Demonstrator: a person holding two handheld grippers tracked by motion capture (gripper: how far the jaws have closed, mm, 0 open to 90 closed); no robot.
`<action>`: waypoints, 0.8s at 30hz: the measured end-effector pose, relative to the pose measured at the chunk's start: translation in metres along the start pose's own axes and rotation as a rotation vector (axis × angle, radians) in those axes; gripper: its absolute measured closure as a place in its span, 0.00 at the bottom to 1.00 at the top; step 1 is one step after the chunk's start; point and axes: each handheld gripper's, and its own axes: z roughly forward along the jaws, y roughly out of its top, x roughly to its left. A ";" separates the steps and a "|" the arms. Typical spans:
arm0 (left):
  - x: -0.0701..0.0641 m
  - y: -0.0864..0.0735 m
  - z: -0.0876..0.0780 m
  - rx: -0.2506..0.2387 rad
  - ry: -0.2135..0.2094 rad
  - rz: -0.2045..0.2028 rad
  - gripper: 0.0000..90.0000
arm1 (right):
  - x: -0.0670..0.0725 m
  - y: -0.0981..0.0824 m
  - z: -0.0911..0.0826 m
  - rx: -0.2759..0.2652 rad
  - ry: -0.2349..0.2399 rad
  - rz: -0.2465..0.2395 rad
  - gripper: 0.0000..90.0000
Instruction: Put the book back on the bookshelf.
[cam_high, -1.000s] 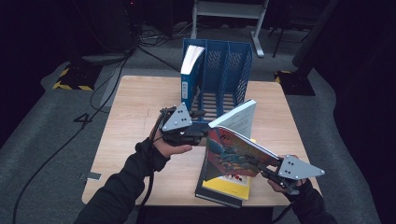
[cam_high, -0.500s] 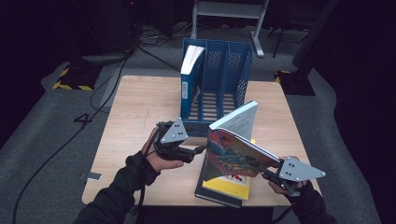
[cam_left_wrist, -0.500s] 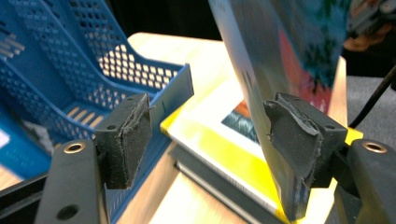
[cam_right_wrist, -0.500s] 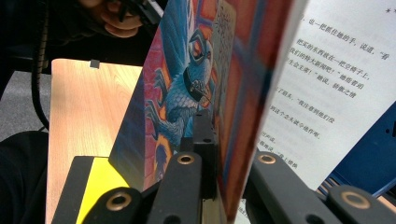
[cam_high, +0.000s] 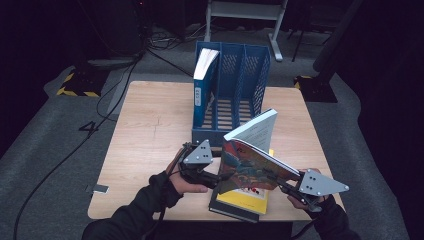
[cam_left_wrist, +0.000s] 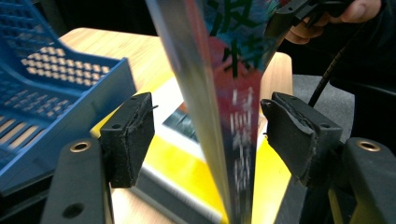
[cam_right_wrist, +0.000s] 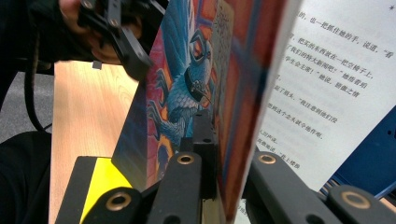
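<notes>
Room dark; light falls mainly on the wooden tabletop (cam_high: 150, 130), pale grain, rounded corners. Grey carpet floor (cam_high: 60, 135) all round. Black cables (cam_high: 107, 95) trail across the floor at far left. Yellow-and-black hazard-striped block (cam_high: 76, 89) on floor at far left. White metal frame stand (cam_high: 245, 10) at far centre. Small grey tape patch (cam_high: 100, 188) on floor near left corner.
</notes>
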 end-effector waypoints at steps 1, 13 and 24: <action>0.001 0.001 0.005 -0.005 -0.015 -0.002 0.39 | 0.001 0.000 0.000 -0.002 0.000 0.002 0.96; 0.011 0.021 0.023 -0.088 -0.029 0.033 0.53 | -0.002 -0.006 -0.002 0.001 -0.026 0.009 0.92; 0.006 0.029 0.019 -0.103 -0.040 0.131 0.77 | -0.018 -0.020 -0.005 0.031 -0.096 0.080 0.76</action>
